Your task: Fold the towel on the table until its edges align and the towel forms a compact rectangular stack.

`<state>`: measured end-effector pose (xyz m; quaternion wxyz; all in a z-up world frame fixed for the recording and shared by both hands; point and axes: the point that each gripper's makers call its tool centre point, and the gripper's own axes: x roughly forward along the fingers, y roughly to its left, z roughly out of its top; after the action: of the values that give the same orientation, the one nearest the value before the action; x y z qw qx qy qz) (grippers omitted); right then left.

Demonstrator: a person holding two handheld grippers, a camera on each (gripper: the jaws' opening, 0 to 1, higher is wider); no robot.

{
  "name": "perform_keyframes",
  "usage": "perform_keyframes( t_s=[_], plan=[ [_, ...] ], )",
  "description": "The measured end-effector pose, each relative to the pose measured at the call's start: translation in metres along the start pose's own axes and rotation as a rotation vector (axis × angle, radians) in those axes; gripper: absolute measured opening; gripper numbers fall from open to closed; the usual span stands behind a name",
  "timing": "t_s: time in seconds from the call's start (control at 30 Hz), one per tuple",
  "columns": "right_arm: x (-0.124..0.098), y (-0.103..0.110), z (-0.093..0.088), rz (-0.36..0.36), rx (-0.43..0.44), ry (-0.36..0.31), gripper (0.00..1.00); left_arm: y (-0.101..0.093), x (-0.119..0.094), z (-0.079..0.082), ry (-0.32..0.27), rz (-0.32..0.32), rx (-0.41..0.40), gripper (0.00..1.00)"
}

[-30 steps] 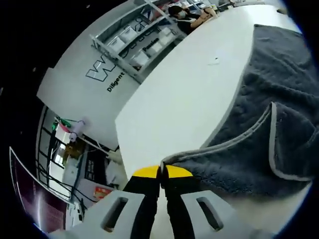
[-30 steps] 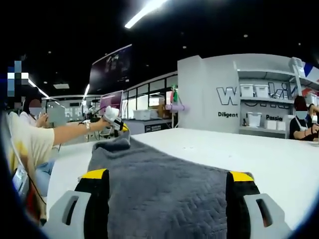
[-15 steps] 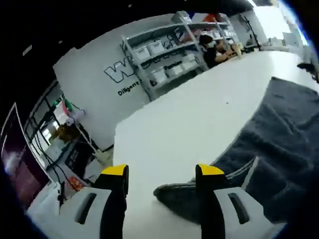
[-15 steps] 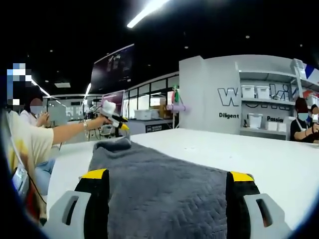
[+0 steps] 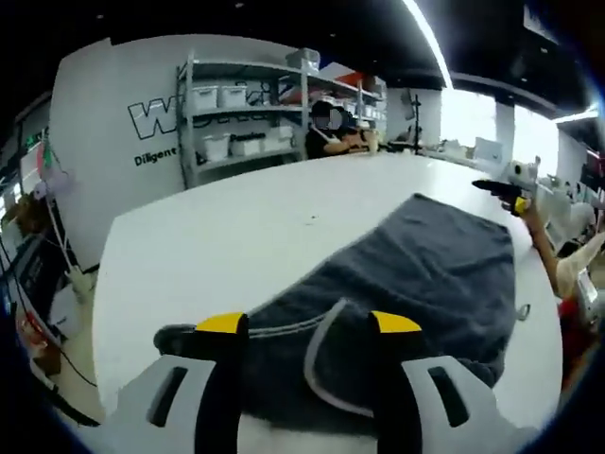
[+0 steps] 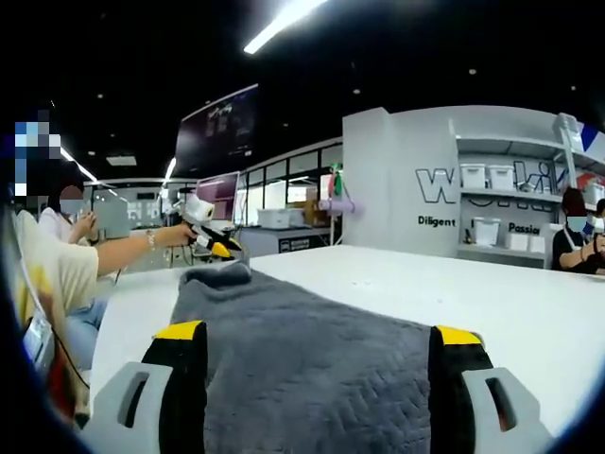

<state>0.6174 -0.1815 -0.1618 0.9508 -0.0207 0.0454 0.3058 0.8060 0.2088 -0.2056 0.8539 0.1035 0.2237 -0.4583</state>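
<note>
The grey towel (image 5: 416,274) lies on the white worktop (image 5: 236,236), one bound corner folded over at six o'clock. Left tongs (image 5: 307,326) and right tongs (image 6: 317,333) gape wide, holding nothing. Folding appears barely started; edges remain unaligned.

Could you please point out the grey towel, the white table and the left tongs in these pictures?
grey towel (image 5: 425,260), left gripper view, middle of its top layer.
white table (image 5: 227,236), left gripper view, bare surface beside the towel.
left tongs (image 5: 307,326), left gripper view, midway between the yellow tips.
</note>
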Motion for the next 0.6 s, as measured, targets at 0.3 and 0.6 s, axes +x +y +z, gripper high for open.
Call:
perform_keyframes(
  t_s=[0.3,0.6],
  plan=[
    [0.001,-0.001,-0.004,-0.001,0.001,0.009,0.99,0.003,0.013,-0.022,0.019,-0.058,-0.092,0.32],
    [0.002,-0.002,-0.005,0.002,-0.002,0.011,0.99,-0.005,0.013,-0.035,0.072,-0.067,-0.022,0.05]
  ],
)
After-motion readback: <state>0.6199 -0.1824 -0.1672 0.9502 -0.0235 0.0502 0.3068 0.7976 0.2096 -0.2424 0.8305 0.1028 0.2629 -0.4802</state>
